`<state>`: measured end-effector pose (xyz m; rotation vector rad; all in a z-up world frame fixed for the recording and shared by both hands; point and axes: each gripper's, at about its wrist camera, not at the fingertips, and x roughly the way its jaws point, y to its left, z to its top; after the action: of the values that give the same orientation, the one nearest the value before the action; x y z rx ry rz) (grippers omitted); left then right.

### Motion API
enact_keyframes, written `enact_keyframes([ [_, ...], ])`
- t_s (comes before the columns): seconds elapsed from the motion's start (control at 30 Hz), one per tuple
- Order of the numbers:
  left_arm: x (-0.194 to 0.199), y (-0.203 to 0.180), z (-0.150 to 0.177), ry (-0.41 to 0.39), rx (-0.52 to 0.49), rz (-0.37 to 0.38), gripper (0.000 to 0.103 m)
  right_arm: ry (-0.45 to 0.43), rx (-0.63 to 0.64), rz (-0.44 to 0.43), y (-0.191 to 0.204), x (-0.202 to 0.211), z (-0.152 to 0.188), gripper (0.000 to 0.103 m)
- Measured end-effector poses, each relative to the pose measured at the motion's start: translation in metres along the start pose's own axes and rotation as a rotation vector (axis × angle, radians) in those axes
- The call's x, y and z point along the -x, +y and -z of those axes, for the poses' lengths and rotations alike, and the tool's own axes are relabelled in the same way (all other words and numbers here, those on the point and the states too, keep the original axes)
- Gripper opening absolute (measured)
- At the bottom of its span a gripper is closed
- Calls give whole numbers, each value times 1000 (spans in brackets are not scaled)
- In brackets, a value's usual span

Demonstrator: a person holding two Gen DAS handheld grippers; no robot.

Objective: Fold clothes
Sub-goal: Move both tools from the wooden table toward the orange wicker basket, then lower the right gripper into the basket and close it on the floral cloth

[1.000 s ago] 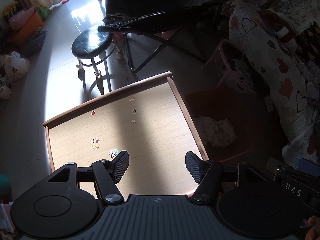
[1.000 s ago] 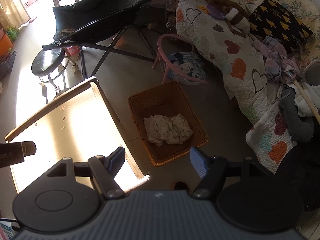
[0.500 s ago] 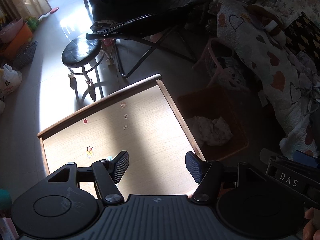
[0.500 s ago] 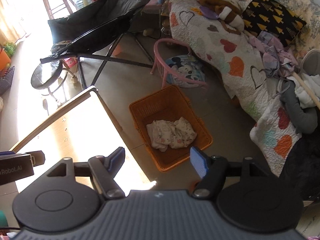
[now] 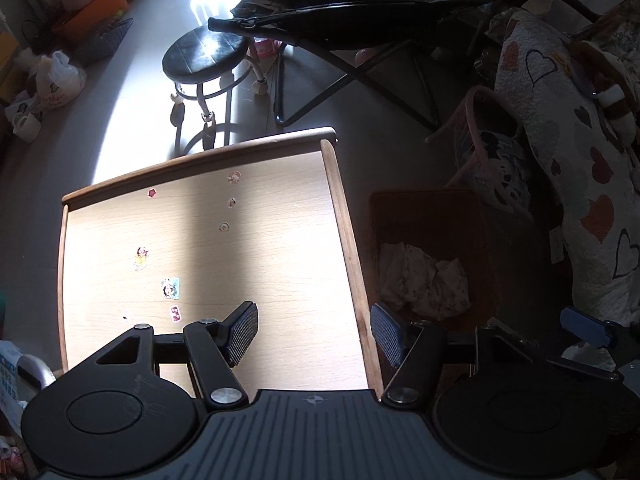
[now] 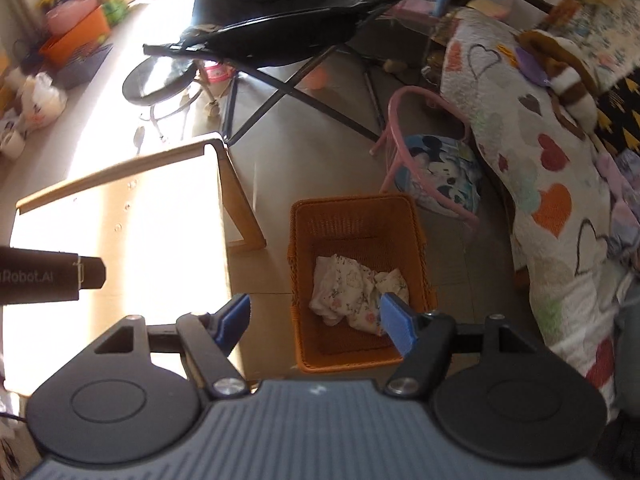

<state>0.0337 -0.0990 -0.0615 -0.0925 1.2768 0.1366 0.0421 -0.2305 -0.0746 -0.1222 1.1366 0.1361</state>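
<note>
A crumpled white floral garment lies in an orange wicker basket on the floor, right of a low wooden table. My right gripper hangs open above the basket's near-left part, its right pad in front of the cloth, nothing between the fingers. In the left wrist view the same garment sits in the dark basket. My left gripper is open and empty over the table, near its right rim. The left gripper's body shows at the right view's left edge.
Stickers dot the tabletop. Beyond the table stand a round black stool and a black folding chair. A pink child's chair and a heart-patterned quilt on a sofa lie right of the basket. Boxes and bags line the far left.
Both grippers have shifted; the right one now hangs closer over the basket, with the garment partly behind its right pad. The left view has swung back over the table. Jaws stayed open.
</note>
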Motion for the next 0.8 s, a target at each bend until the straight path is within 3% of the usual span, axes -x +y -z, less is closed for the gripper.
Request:
enact_keyframes([
  [0.37, -60, -70, -4, 16, 39, 18, 65, 11, 25, -9, -59, -68, -8, 71],
  [0.57, -93, -94, -2, 9, 63, 40, 65, 3, -12, -10, -100, -122, 7, 71],
  [0.8, -129, -118, 9, 34, 25, 47, 65, 15, 12, -17, -124, -192, 18, 68],
])
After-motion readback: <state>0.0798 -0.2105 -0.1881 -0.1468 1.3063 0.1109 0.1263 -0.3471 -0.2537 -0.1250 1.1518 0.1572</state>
